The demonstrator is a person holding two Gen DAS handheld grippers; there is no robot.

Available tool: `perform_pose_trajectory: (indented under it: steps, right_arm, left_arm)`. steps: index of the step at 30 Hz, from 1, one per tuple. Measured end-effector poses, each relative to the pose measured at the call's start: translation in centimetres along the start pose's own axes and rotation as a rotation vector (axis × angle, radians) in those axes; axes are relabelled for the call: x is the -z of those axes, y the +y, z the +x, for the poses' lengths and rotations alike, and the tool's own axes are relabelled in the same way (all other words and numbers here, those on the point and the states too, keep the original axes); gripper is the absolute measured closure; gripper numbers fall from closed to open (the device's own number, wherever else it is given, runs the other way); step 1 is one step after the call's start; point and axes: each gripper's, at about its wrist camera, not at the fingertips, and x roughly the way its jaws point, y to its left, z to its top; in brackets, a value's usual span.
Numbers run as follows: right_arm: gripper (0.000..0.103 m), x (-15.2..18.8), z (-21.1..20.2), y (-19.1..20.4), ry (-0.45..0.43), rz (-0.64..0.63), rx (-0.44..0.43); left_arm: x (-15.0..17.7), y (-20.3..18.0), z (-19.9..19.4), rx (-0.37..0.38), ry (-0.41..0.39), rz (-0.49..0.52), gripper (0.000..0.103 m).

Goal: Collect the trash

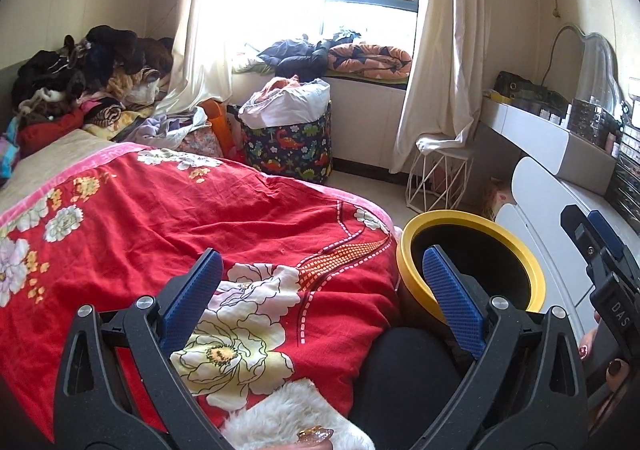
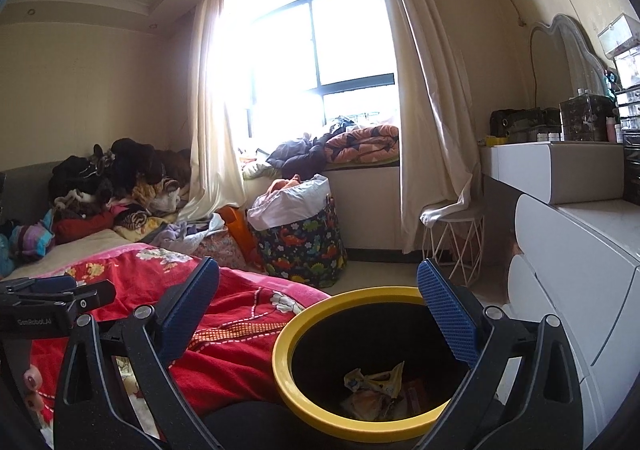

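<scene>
Closest to me were my own blue-padded fingers: my left gripper [image 1: 322, 274] stood with its fingers spread wide and nothing between them, held over the red quilt with large white and yellow flowers [image 1: 160, 218] that covered the bed. A scrap of white fluffy fabric [image 1: 288, 418] lay just below it, beside my dark-clad knee [image 1: 404, 370].

My right gripper [image 2: 318, 286] was likewise spread apart and empty, hanging above the round bin with a yellow rim and black inside [image 2: 288, 362]. That bin stood on the floor between the bed's edge and the white rounded drawer unit [image 2: 568, 250]. At its bottom lay the crumpled yellowish wrappers [image 2: 376, 378], along with other scraps I could not make out.

From the left wrist view the same bin [image 1: 412, 234] sat just right of the quilt, with my right gripper [image 1: 596, 234] showing at the frame's edge.

Farther off, a dinosaur-print fabric basket [image 2: 304, 246] full of laundry stood under the bright window [image 2: 320, 42], near a white wire stool [image 2: 452, 242], and dark clothes were heaped [image 1: 80, 62] at the bed's head.
</scene>
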Motion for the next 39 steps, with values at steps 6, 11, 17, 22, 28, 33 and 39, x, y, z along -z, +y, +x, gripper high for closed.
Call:
perform_pose_trajectory:
  steps: [6,11,17,22,28,33,39]
  right_arm:
    - [0.007,0.01,-0.07,-0.19,-0.007,0.008,0.005]
    - [0.007,0.0,-0.06,-0.23,-0.007,0.009,0.005]
    - [0.007,0.01,-0.01,-0.3,-0.008,0.009,0.005]
    - [0.007,0.0,0.03,-0.36,-0.008,0.01,0.004]
    - [0.006,0.01,0.04,-0.38,-0.009,0.011,0.005]
    - [0.007,0.06,0.08,-0.44,-0.008,0.01,0.006]
    - [0.007,0.08,0.12,-0.61,-0.008,0.012,0.004]
  left_arm:
    - [0.0,0.07,0.03,0.0,-0.001,0.002,0.011]
    - [0.0,0.04,0.05,-0.001,-0.002,0.003,0.011]
    - [0.02,0.03,0.07,-0.002,-0.002,0.003,0.011]
    - [0.04,0.0,0.06,-0.003,-0.002,0.002,0.011]
    - [0.05,0.05,0.1,-0.003,-0.003,0.003,0.011]
    - [0.07,0.03,0.07,-0.003,-0.003,0.002,0.011]
    - [0.09,0.04,0.07,-0.003,-0.004,0.003,0.011]
